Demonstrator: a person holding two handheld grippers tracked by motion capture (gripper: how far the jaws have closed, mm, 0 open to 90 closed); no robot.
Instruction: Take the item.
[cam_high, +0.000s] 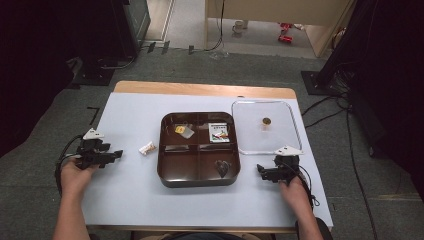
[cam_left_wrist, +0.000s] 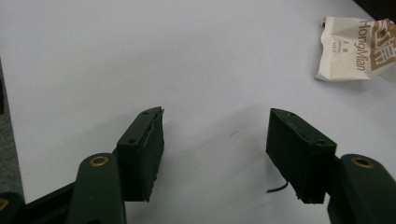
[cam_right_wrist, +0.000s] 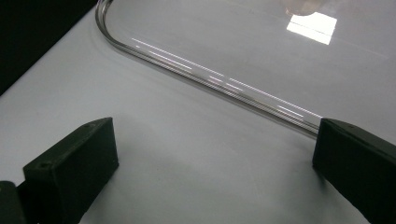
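On the white bench (cam_high: 150, 200) my left tool (cam_high: 114, 154) gapes empty near the loose sachet (cam_high: 147, 148), my right tool (cam_high: 261, 170) wide and empty beside the clear lid (cam_high: 295, 125), so the brown tray (cam_high: 199, 179) looks part-filled and not yet covered.

— How does the person hold the left gripper (cam_high: 116, 154)?

— The left hand (cam_high: 75, 172) grips it from behind, the forearm coming up from the bottom edge of the high view. Its jaws point to the right, towards the middle, and in the left gripper view (cam_left_wrist: 215, 140) they stand well apart with nothing between them.

— And the right gripper (cam_high: 260, 171)?

— The right hand (cam_high: 292, 190) holds it low at the right side, jaws pointing left. In the right gripper view (cam_right_wrist: 215, 163) the jaws are spread wide and bare. The two grippers face each other, well apart.
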